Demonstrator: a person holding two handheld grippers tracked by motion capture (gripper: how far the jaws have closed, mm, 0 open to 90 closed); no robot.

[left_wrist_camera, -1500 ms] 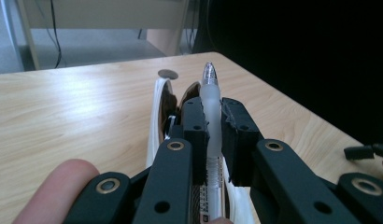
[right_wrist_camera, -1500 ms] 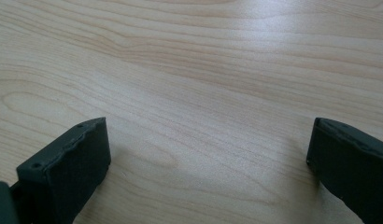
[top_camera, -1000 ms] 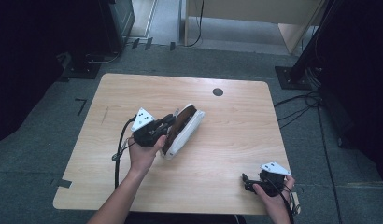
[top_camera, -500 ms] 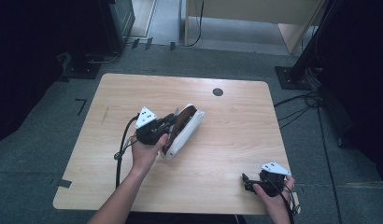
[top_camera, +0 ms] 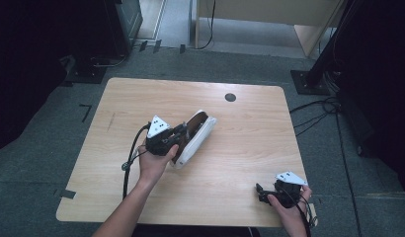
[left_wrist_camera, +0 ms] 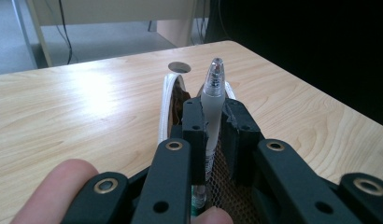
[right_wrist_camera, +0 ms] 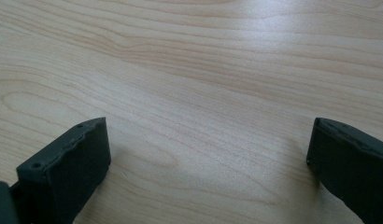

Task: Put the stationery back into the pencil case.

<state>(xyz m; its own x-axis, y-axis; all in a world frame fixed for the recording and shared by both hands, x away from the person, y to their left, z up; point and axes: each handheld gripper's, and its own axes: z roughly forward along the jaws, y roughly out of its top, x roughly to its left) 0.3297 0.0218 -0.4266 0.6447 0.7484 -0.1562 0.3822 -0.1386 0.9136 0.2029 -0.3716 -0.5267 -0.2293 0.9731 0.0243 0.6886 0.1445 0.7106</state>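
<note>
Frosted pen [left_wrist_camera: 212, 109] sits clamped in my left claw [left_wrist_camera: 213, 116] over the case [top_camera: 194, 138] for stowing; right claw [right_wrist_camera: 208, 158] gapes, idle.

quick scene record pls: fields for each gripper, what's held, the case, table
left gripper: shut on a pen, over the middle of the table
pen: translucent barrel, clear tip pointing away from the gripper, clamped between the jaws
pencil case: white, open, brown inside, lying on the table directly beyond the left gripper
right gripper: open, nothing between the jaws, resting low at the near right corner of the table
table: light wood, round dark cable hole near the far edge
</note>
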